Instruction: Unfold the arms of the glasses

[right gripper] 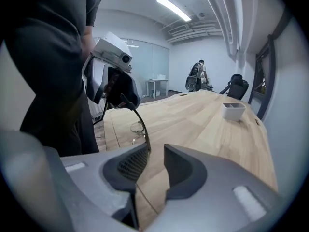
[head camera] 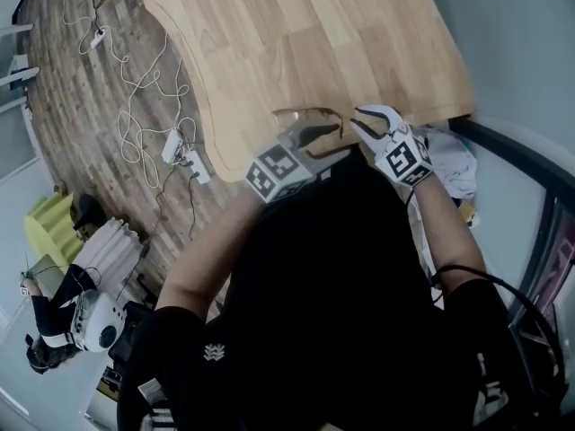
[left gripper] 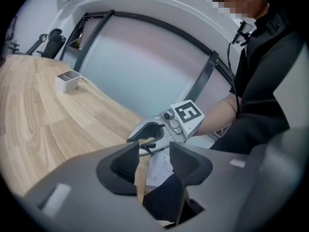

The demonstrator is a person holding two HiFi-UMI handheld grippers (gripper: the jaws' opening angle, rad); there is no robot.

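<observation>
Seemingly light and fragile, the thin brown-rimmed glasses sit just beyond both claws' tips, best taken by the slim dark arm touching the left pad of the open right claw; the left claw gapes too.

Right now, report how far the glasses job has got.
Done: nothing clearly finished. In hand: one arm of the glasses runs from the left hand-held gripper to the right hand-held gripper, whose jaws stand apart with the arm's tip against one pad. Whether the left one grips is unclear. Left: swing that arm fully out, then the second arm, which I cannot make out.
</observation>
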